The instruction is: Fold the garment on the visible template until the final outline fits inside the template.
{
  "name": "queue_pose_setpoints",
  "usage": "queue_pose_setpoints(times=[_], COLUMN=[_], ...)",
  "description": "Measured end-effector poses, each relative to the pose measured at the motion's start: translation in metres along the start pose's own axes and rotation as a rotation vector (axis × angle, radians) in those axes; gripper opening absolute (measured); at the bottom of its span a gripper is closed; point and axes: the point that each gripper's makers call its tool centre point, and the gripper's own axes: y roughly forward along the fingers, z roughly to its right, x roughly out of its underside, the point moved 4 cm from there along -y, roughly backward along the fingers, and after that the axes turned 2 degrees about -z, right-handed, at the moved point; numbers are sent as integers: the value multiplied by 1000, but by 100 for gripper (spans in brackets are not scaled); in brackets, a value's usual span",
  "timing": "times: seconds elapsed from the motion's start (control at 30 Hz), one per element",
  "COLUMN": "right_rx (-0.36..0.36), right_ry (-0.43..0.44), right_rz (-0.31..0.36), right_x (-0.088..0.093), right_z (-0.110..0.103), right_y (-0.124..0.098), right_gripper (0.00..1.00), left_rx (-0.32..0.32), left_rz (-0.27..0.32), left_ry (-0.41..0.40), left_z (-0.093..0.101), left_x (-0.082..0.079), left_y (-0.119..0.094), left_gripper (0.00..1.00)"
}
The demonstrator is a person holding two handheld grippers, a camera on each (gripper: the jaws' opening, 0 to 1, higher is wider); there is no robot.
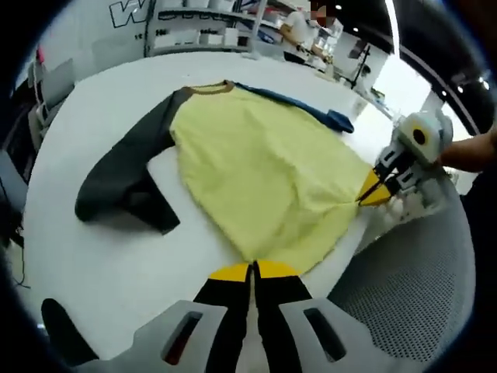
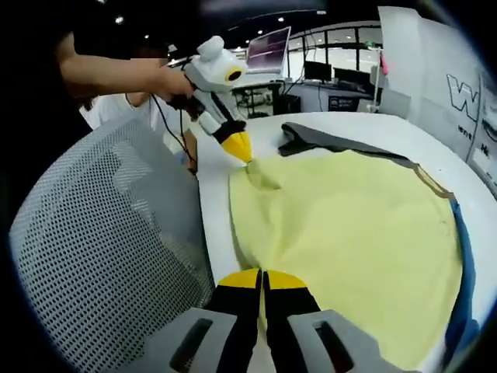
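Here we are over the white surface (image 1: 101, 264), and the garment (image 1: 264, 175) lies spread across it, yellow body flat, a dark grey sleeve (image 1: 128, 179) flung out to one side and a blue sleeve (image 1: 299, 105) trailing along the far edge. In the left gripper view, the left gripper (image 1: 252, 268) sits right at the near hem, yellow tips pressed together with the yellow cloth caught between them. Off to the right of that view comes the right gripper (image 1: 371, 190), its jaws also closed on the hem, pinching another corner of the fabric, a person's hand (image 1: 470, 151) behind it. Switch to the right gripper view: the right gripper (image 2: 262, 278) has its tips shut on the yellow edge just where the garment (image 2: 349, 241) meets the surface's rim, and the left gripper (image 2: 242, 149) reaches in from the upper left, clamped on a raised fold of the hem, held in a hand (image 2: 167, 81). A grey mesh chair back (image 2: 101, 249) stands close against the surface's near side. Shelving (image 1: 206, 27) lines the background in the left gripper view.
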Motion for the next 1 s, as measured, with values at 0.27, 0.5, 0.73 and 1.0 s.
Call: queue_pose_setpoints(times=[0.27, 0.5, 0.73, 1.0], right_rx=[5, 49, 137, 228], right_ry=[26, 64, 123, 182], right_rz=[-32, -1, 39, 66], right_x=[9, 6, 4, 9], right_z=[2, 12, 33, 57], right_y=[-3, -14, -30, -49], right_gripper=[0, 5, 18, 31], left_rx=[-31, -37, -62, -139], left_rz=[-6, -12, 50, 161], left_ry=[-11, 29, 39, 18], left_z=[-4, -4, -10, -26], left_x=[8, 6, -6, -25], left_y=[8, 8, 0, -9], left_gripper=[4, 5, 10, 24])
